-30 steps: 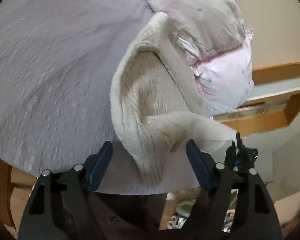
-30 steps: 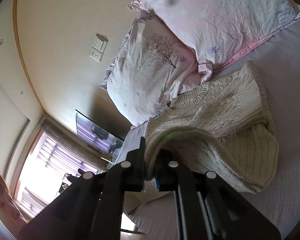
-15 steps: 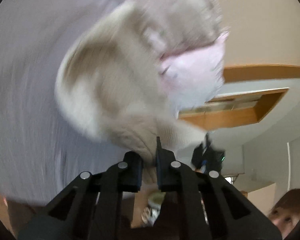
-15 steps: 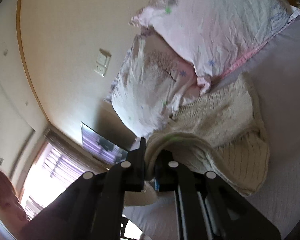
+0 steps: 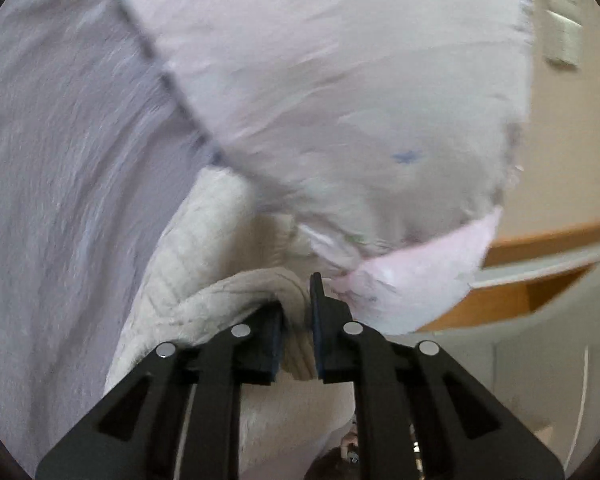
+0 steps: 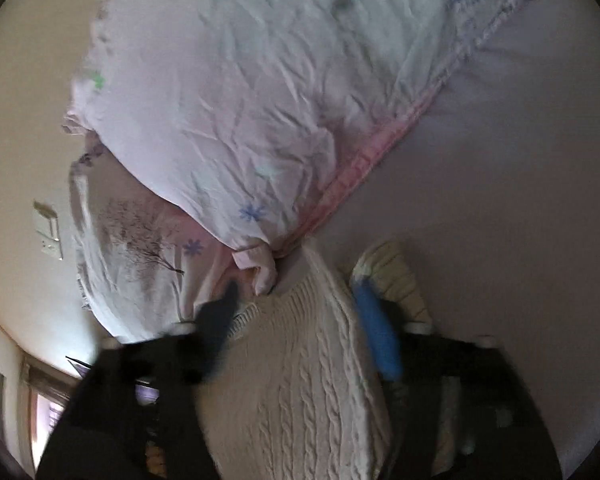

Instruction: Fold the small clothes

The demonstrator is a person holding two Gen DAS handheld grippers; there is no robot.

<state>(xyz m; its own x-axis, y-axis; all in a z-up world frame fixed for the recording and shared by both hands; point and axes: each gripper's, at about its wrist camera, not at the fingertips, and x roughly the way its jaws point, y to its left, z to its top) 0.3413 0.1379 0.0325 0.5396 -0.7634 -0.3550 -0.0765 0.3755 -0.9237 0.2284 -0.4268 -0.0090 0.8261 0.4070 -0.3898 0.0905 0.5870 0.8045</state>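
Note:
A cream cable-knit sweater (image 5: 188,280) lies on the lavender bed sheet (image 5: 60,184), close against the pillows. My left gripper (image 5: 296,304) is shut on a fold of the sweater, pinched between its fingers. In the right wrist view the sweater (image 6: 300,380) spreads flat between the jaws. My right gripper (image 6: 296,300) is open, its fingers set wide on either side of the knit, one blue pad (image 6: 376,336) showing. The view is blurred by motion.
Two pale pink floral pillows (image 6: 260,100) lie just beyond the sweater at the head of the bed. The lavender sheet (image 6: 520,200) stretches to the right. A wall switch plate (image 6: 50,236) and a wooden shelf (image 5: 540,280) are behind.
My left gripper closed on the sweater's fold and carried it toward the pillows. My right gripper, shut on the sweater before, has opened, and the knit now lies flat.

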